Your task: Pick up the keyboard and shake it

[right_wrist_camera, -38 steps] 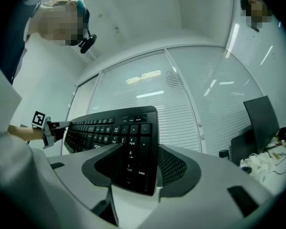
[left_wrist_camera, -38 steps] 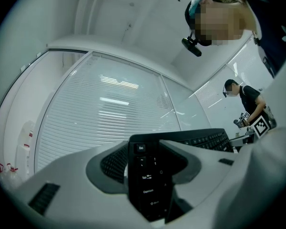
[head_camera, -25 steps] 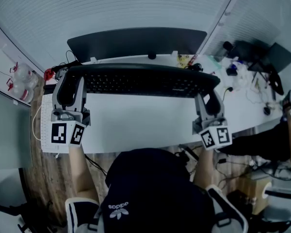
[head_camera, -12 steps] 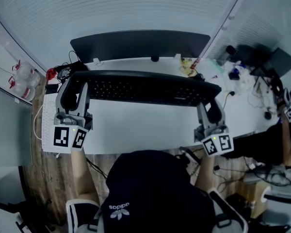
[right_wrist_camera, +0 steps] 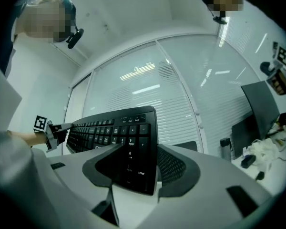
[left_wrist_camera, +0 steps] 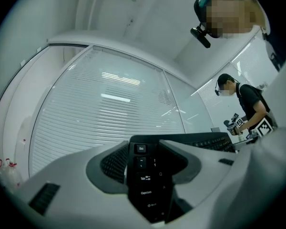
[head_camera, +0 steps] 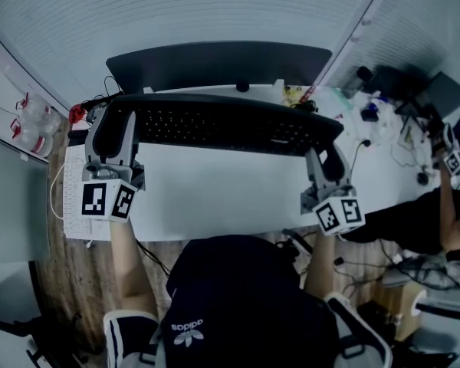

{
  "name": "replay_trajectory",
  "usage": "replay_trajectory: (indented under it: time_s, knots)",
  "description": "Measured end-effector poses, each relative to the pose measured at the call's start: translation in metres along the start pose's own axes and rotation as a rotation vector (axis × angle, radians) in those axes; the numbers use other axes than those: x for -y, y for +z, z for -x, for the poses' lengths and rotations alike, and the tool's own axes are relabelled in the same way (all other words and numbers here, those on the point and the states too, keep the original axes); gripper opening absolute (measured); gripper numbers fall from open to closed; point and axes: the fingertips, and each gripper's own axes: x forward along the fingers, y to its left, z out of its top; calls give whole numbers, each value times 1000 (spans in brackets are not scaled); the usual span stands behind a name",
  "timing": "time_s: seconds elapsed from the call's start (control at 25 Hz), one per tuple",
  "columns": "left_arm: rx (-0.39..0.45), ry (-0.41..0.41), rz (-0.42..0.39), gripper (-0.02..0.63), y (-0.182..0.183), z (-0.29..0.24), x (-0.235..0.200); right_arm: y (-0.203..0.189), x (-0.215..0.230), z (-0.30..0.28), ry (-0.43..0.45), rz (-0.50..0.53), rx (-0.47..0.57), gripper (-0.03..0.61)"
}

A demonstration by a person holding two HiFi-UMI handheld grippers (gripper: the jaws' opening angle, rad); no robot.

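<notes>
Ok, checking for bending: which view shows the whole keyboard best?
The head view: the keyboard shows end to end. The left gripper view shows only its Esc end between the jaws; the right gripper view, mostly the numpad end.

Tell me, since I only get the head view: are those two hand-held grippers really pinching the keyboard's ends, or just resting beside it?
Observer: Pinching. In the left gripper view, the left hand-held gripper has both jaws closed on the keyboard, at the end with the Esc key.
Operator: And the other one?
Observer: The right gripper view shows the right hand-held gripper clamped over the number-pad end, with the Enter key sitting between its jaws.
</notes>
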Motion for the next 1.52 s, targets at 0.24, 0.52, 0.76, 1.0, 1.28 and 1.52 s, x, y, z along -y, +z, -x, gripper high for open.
replay_trajectory:
  time_s: [0.24,0.52,0.76,1.0,1.28,1.52]
  knots:
    - [-10,-23,15,195,-2,7,1,-4,-3,12,2,-17,-18,210]
    - [-14,-22,24,195,-2,13,1,-3,-6,15,14,-5,-28,210]
    - [-34,-25,39,195,-8,16,5,-8,-8,25,-7,-29,-35,210]
    - [-27,-24,45,195,-6,16,12,-5,1,20,-5,-9,-21,210]
    - [-43,-4,71,195,-18,24,16,-3,6,22,5,26,-24,210]
    - [-70,62,139,195,-44,44,13,1,3,14,51,104,-70,210]
